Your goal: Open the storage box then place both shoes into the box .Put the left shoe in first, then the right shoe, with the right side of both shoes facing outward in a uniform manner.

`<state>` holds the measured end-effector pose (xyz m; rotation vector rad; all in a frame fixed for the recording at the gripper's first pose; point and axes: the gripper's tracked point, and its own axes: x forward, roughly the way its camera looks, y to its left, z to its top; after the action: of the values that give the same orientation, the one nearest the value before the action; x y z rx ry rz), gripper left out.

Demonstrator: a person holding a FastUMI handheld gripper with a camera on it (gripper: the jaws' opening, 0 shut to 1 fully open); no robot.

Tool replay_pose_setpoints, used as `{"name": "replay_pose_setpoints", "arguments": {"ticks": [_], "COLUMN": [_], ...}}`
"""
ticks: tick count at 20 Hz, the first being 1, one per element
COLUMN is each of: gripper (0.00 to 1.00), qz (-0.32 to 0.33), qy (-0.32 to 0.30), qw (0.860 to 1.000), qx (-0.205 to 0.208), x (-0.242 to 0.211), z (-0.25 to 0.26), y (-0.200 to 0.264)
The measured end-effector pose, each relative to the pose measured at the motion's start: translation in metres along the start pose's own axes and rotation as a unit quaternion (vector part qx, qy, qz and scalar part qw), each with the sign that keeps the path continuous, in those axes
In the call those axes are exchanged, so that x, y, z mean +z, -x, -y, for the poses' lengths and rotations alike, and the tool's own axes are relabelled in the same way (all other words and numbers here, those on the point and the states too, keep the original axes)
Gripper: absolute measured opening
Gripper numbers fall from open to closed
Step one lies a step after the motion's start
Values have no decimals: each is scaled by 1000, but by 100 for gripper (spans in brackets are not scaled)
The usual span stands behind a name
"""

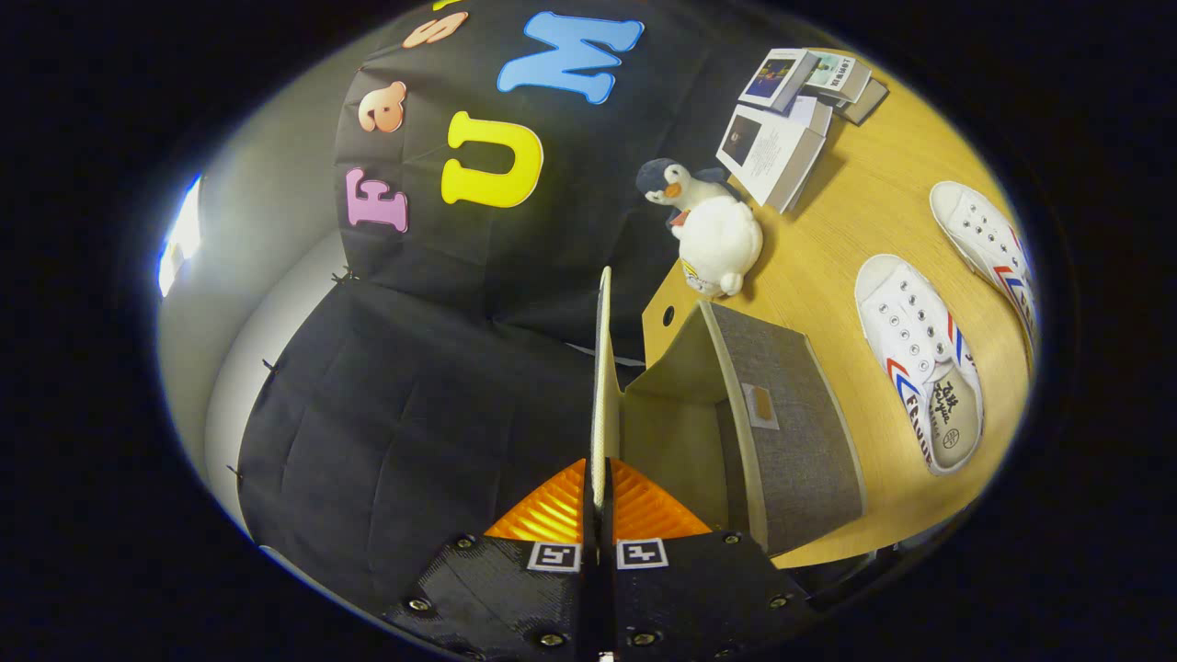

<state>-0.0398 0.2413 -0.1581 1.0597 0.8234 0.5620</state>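
Jaws of the gripper (598, 501) are closed on the lid (602, 368), a thin stiff panel, held upright over the open box (782, 432). Both shoes (919, 363) lie on the counter (846, 221) beside it: light, soft canvas; best taken by the heel collar.

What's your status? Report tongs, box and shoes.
Tongs shut on box lid, lid swung up on edge. Storage box open, nothing inside. Both shoes on table beyond box; plush penguin behind it.
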Motion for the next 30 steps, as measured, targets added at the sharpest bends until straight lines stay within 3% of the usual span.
{"name": "replay_pose_setpoints", "arguments": {"ticks": [9, 18, 20, 21, 23, 24, 25, 26, 30], "gripper": [0, 0, 5, 8, 30, 59, 70, 87, 92], "qz": [45, 33, 29, 26, 20, 14, 9, 7, -10], "qy": [73, 134, 167, 184, 215, 227, 236, 248, 286], "qw": [996, 990, 985, 983, 976, 974, 971, 969, 958], "qx": [-14, -7, -8, -1, 12, 18, 22, 20, 23], "x": [-12, -58, -67, -74, -85, -93, -97, -97, -111], "z": [-55, -97, -107, -114, -127, -131, -133, -135, -142], "y": [-23, -67, -73, -80, -90, -91, -95, -96, -102]}}
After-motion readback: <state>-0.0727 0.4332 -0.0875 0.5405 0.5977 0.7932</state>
